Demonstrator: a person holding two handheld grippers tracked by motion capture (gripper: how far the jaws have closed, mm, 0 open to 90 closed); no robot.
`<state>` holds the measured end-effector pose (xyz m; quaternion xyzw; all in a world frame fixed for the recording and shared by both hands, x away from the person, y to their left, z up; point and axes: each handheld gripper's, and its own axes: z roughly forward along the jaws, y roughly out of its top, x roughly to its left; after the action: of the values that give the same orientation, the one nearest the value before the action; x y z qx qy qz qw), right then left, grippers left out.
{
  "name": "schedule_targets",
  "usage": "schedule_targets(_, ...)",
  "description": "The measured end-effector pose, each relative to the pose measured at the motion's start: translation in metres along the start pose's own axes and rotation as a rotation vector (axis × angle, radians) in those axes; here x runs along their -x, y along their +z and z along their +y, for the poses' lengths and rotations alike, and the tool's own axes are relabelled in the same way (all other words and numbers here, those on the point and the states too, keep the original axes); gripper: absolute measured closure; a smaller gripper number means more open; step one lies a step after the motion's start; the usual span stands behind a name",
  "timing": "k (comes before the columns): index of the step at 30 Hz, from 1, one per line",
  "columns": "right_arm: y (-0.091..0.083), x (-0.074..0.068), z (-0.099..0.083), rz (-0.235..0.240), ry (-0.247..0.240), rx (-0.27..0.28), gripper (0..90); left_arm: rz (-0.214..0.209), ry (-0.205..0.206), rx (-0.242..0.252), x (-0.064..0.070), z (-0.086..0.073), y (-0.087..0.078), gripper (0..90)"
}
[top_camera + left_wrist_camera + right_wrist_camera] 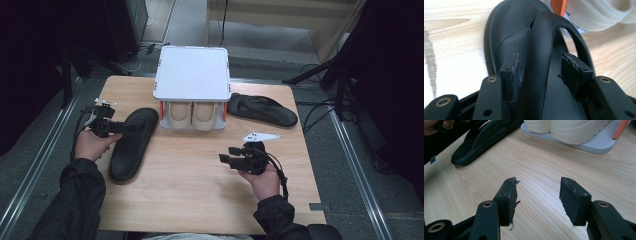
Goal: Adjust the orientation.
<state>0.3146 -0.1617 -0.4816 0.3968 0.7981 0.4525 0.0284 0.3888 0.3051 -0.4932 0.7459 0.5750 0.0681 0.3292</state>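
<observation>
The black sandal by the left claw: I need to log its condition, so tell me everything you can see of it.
The black sandal is a matte, leather-look flip-flop lying sole-down on the wooden table, toe end toward the white shoe rack. Its arched thong strap runs between the open jaws of the left claw, which straddles it without clamping.

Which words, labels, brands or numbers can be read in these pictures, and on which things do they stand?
None: no readable text in any view.
The black sandal in the left gripper has a plain strap and sole.
The white rack, cream shoes, second sandal and right gripper bear no visible marks.
</observation>
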Motion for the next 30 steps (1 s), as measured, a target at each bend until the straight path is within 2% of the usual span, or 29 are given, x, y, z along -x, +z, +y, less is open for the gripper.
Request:
schedule_targets(3, -0.003, 0.001, -0.003, -0.008, 0.009, 0.004, 48.6, -0.008, 0.005, -0.026, -0.001, 0.001, 0.009, 51.4)
schedule_targets(8, -0.007, 0.003, -0.005, -0.022, 0.016, 0.012, 48.6, -0.019, -0.003, -0.033, -0.002, 0.002, 0.015, 58.1)
schedule_targets(11, -0.008, 0.003, -0.005, -0.023, 0.019, 0.014, 48.6, -0.012, -0.006, -0.032, -0.004, 0.002, 0.014, 65.3)
schedule_targets(13, -0.007, 0.003, -0.005, -0.024, 0.017, 0.012, 48.7, -0.017, -0.017, -0.026, -0.006, 0.001, 0.013, 66.1)
schedule_targets(14, -0.007, 0.002, -0.005, -0.023, 0.017, 0.009, 48.6, -0.017, -0.007, -0.034, -0.006, 0.001, 0.012, 66.4)
schedule_targets(20, -0.007, 0.002, -0.005, -0.021, 0.015, 0.01, 48.6, -0.009, -0.008, -0.052, -0.004, 0.004, 0.009, 68.7)
schedule_targets(30, -0.01, 0.005, -0.003, -0.013, 0.019, 0.024, 48.5, -0.043, -0.061, -0.049, 0.001, 0.006, -0.004, 69.5)
